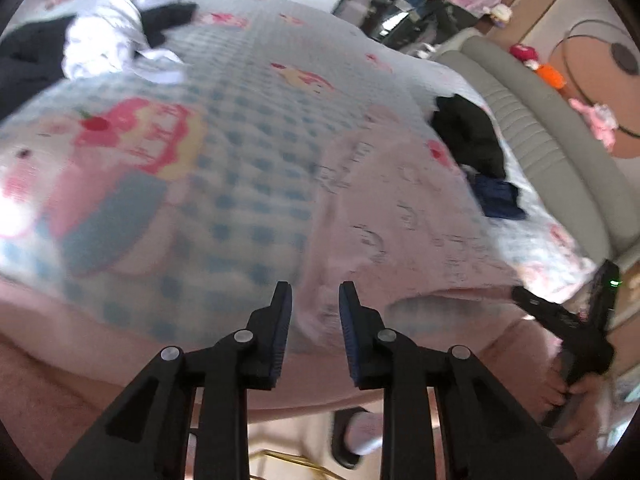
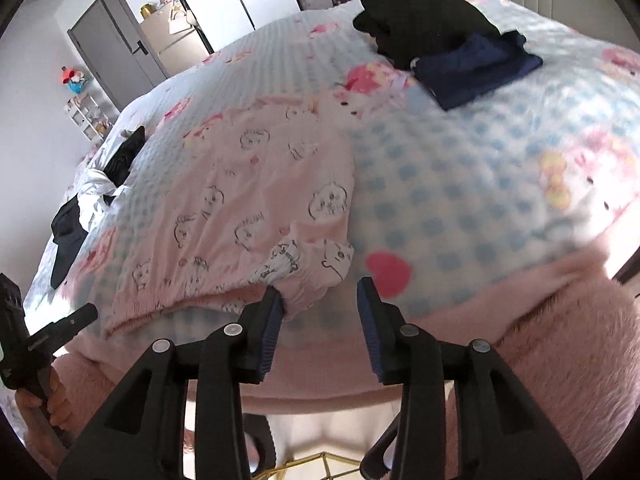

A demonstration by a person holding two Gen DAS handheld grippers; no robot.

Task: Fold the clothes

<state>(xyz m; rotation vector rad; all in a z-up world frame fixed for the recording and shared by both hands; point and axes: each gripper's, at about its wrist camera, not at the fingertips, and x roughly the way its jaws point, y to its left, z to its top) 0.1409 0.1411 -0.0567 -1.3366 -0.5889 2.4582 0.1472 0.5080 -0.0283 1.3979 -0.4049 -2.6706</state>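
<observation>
- My left tongs (image 1: pixel 315 294): apart, empty.
- My right tongs (image 2: pixel 320 294): apart, at pink garment (image 2: pixel 256 208) hem.
- Far right on bed (image 2: pixel 460 184): black (image 2: pixel 424 16), navy (image 2: pixel 476 68) clothes.

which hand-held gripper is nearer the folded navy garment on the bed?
Right. The right hand-held gripper is at the pink garment's near hem, on the navy garment's side; the left hand-held gripper is further over.

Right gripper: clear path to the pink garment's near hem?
Probably yes. The right gripper is open with the pink printed garment hem just ahead, one finger at its edge; nothing lies between.
</observation>
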